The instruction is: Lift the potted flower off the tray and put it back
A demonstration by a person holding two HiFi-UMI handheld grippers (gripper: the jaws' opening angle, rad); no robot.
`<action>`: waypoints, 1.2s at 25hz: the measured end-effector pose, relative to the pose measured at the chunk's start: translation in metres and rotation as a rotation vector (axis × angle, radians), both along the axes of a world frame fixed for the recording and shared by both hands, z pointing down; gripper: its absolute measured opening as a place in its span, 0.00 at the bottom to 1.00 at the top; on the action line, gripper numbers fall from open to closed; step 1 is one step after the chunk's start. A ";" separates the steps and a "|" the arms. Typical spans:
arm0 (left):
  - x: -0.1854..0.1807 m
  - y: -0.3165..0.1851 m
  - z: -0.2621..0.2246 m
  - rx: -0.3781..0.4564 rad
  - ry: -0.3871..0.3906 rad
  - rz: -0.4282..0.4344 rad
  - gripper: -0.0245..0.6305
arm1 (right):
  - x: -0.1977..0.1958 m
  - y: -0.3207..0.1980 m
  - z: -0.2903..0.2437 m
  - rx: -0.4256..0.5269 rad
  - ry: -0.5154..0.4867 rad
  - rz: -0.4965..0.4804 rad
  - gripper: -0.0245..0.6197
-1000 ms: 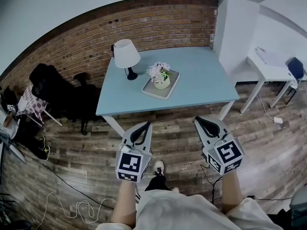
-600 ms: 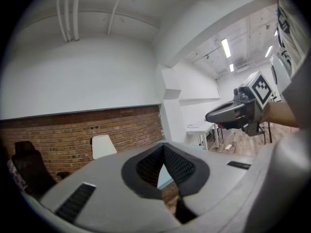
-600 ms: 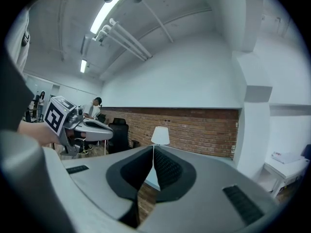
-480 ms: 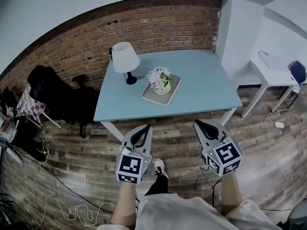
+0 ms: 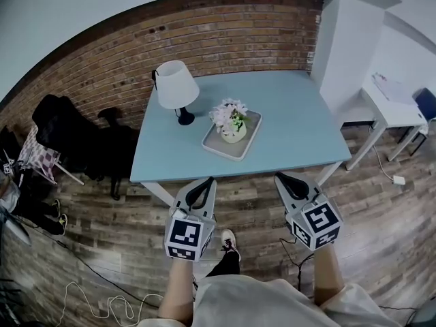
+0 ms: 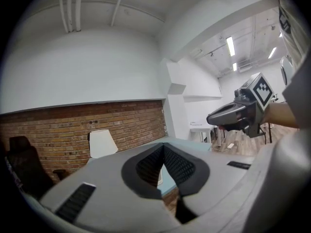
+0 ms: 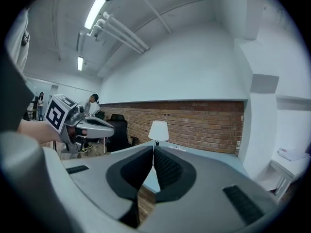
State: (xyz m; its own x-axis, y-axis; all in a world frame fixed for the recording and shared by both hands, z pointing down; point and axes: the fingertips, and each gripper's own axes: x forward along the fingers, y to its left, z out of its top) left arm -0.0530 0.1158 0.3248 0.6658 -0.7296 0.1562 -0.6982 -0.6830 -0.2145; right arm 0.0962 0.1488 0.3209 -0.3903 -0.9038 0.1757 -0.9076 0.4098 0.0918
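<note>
Upright on the tray point(image 5: 219, 145): the potted flower point(image 5: 231, 122), long axis vertical, pale pot below, pinkish-white blooms on top. Placed toward the tray's far half. Tray rectangular and grey, on the light-blue counter point(image 5: 296, 128), long side skewed from near left to far right. Just beside its far-left corner, a white table lamp point(image 5: 176, 87) on a dark base. Behind the counter, a brick wall point(image 5: 225, 36).

Left tool point(image 5: 208, 181) and right tool point(image 5: 279, 178) side by side at the end of bare forearms reaching forward from the bottom edge, both pointing at the counter, close to level, marker cubes turned up toward the head camera. Both well apart from tray and flower, above the wooden floor point(image 5: 252, 206), tips near the counter's front edge; over it or short of it, impossible to tell.

Left tool: pads pressed together, nothing between. Right tool: pads likewise meeting at the tips, nothing held.

In the left gripper view, flower and tray almost wholly hidden behind the tool's own body, only the lamp and a strip of counter visible. In the right gripper view, lamp and counter edge plain, flower too small to make out. Near counter legs partly covered by the tools. Torso cut off at the bottom edge; one shoe point(image 5: 227, 240) visible between the forearms.
</note>
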 end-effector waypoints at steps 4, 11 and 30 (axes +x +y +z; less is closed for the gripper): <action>0.001 -0.037 0.003 -0.014 0.006 0.006 0.06 | 0.002 -0.036 0.003 -0.014 0.007 0.010 0.09; 0.005 -0.102 -0.002 -0.013 0.008 0.031 0.06 | 0.007 -0.101 0.001 -0.029 0.014 0.037 0.09; 0.006 -0.229 0.032 -0.093 0.007 0.091 0.07 | 0.011 -0.222 0.039 -0.123 0.046 0.077 0.09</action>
